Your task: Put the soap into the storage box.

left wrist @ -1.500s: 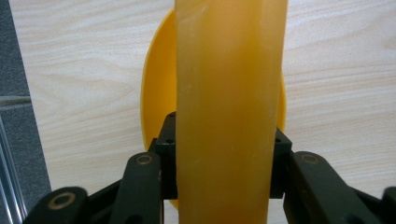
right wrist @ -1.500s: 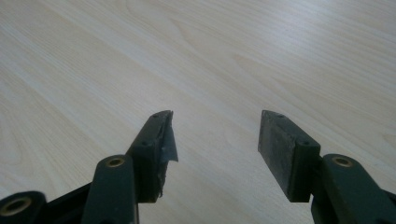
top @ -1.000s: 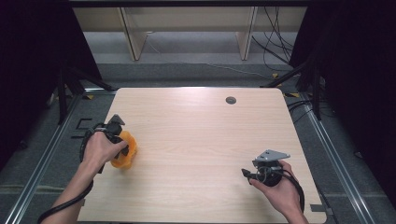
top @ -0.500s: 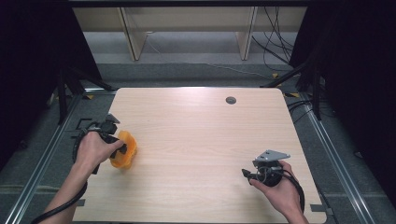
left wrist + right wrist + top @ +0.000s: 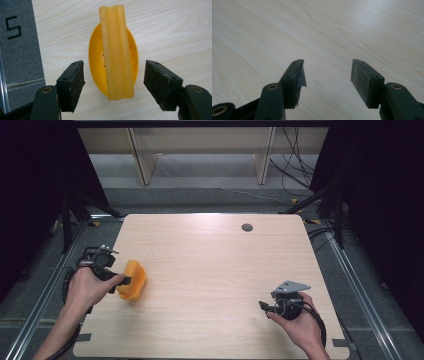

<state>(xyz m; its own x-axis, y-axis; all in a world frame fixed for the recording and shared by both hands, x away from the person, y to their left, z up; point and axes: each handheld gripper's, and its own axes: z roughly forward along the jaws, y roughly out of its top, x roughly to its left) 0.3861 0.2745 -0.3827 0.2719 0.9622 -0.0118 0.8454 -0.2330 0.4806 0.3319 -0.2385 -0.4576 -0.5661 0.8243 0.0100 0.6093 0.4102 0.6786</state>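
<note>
A: Where was the orange object?

B: A yellow-orange bowl lay on the pale wooden counter, close to its left edge in the high view. A paler orange bar stood across the bowl's opening, running from the near rim past the far rim.

A: And the left gripper?

B: It was released. Its jaws had just been opening, and in the left gripper view the two black pads stood on either side of the bowl and bar with a clear gap on each side, touching neither. In the high view the left gripper sat at the bowl's left side, held in the person's left hand over the counter's edge.

A: What about the right gripper?

B: Released as well, jaws spread with bare wood between them. In the high view the right gripper rested near the counter's front right part, well apart from the bowl, held in the right hand.

A: Anything else on the counter?

B: A small dark round hole near the far edge.
</note>
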